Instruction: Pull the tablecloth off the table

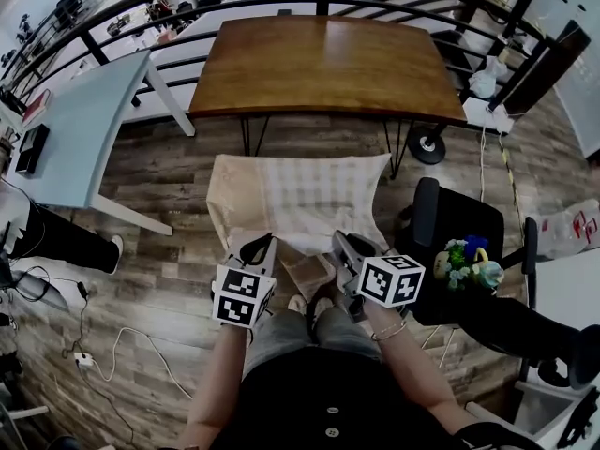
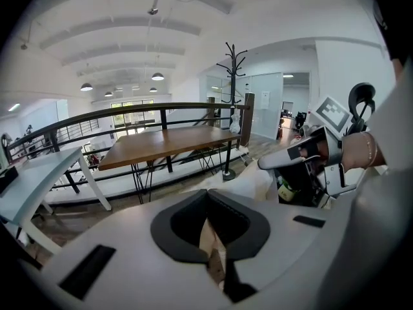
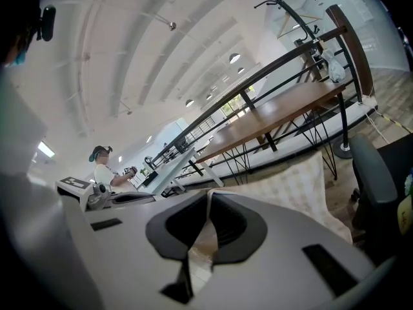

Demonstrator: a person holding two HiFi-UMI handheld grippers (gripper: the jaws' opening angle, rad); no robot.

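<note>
Head view: beige checked tablecloth (image 1: 300, 195) is clear of the brown wooden worktop (image 1: 323, 64), whose top is bare. It spreads from the two tongs out over the plank floor (image 1: 169, 186), far edge near the worktop's legs. Whether it touches the floor cannot be told.

Left tongs (image 1: 259, 247): clenched on the near edge of the cloth. Left gripper view confirms: left tongs (image 2: 208, 219) pinched together, a fold of fabric between the pads.

Right tongs (image 1: 343, 243): likewise clenched on the near edge. Right gripper view: right tongs (image 3: 206, 228) pinched on the tablecloth (image 3: 290, 179), which fans out beyond.

Black chair (image 1: 459, 223) just right of the cloth.
</note>
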